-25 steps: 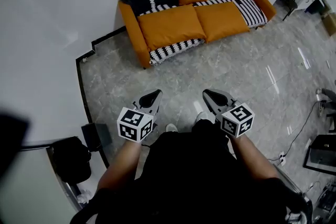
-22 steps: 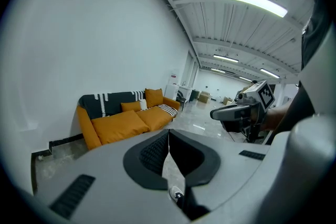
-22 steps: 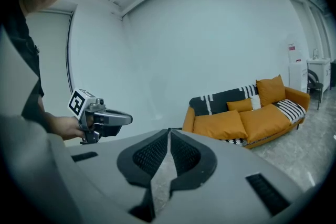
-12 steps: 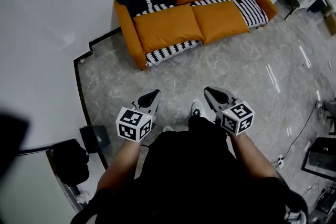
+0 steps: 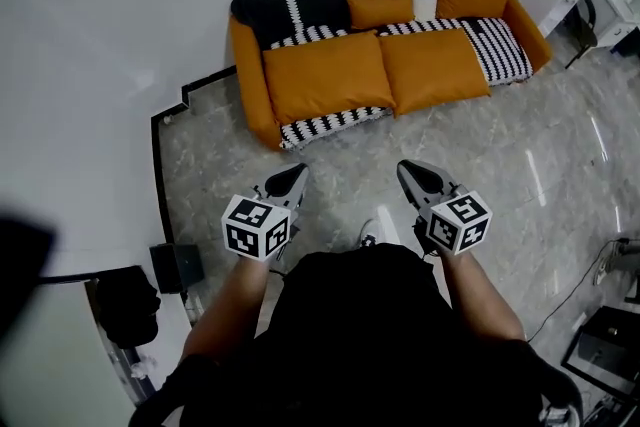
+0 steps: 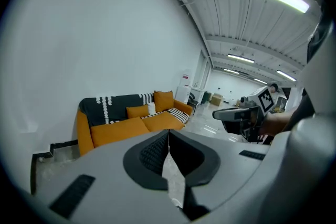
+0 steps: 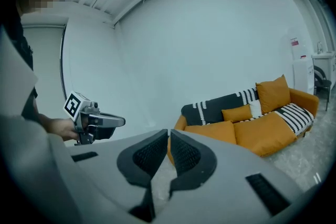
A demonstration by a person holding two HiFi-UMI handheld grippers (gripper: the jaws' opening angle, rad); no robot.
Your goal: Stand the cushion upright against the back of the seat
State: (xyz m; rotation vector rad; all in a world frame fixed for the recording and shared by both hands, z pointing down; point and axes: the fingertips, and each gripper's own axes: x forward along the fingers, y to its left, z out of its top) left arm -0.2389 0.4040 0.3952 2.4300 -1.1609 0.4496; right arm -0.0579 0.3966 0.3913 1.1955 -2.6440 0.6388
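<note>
Both grippers are shut and empty; the left gripper (image 5: 288,181) and right gripper (image 5: 410,175) sit in front of the person, well apart from the sofa (image 5: 248,65). On its seat the left cushion (image 5: 325,75) and right cushion (image 5: 432,67) lie flat. Which one the task means cannot be told. A small cushion (image 5: 380,10) leans on the back. The step in hand looks like the approach. Done well, that means coming up square to the seat, opening a gripper before reaching, and taking the cushion's front edge to tip it up.
</note>
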